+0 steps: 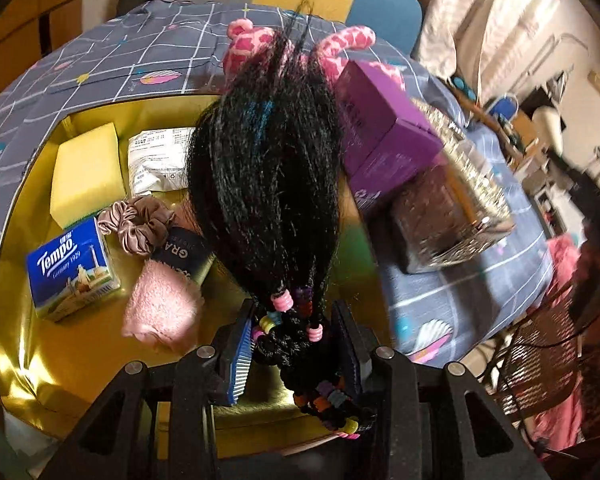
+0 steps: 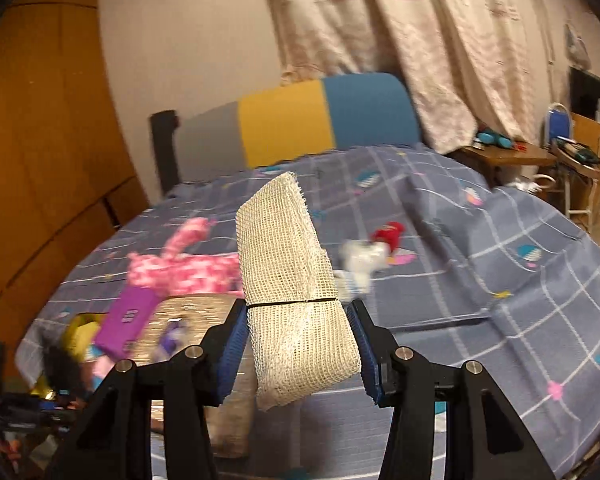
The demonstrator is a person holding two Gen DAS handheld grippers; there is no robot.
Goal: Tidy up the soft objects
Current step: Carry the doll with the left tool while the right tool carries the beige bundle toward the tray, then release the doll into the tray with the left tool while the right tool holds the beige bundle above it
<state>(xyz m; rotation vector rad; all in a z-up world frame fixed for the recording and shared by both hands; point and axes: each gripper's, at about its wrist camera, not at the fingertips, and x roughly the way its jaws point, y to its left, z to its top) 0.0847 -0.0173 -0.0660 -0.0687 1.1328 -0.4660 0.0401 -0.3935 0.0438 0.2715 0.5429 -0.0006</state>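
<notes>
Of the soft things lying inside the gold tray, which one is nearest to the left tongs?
The pink fluffy towel, folded at the near side of the gold tray, just left of the left tongs. The scrunchie and yellow sponge lie farther back.

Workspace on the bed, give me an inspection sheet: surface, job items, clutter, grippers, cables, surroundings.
Surface: grid-patterned bedsheet.
Job's things: gold tray holds yellow sponge, scrunchie, pink towel, tissue pack; pink plush on sheet.
Clutter: purple box, glittery box.
Grippers: left gripper clamps beaded black wig; right gripper clamps mesh cloth roll.
Cables: nothing seen.
Surroundings: striped headboard, curtains, side table.
</notes>
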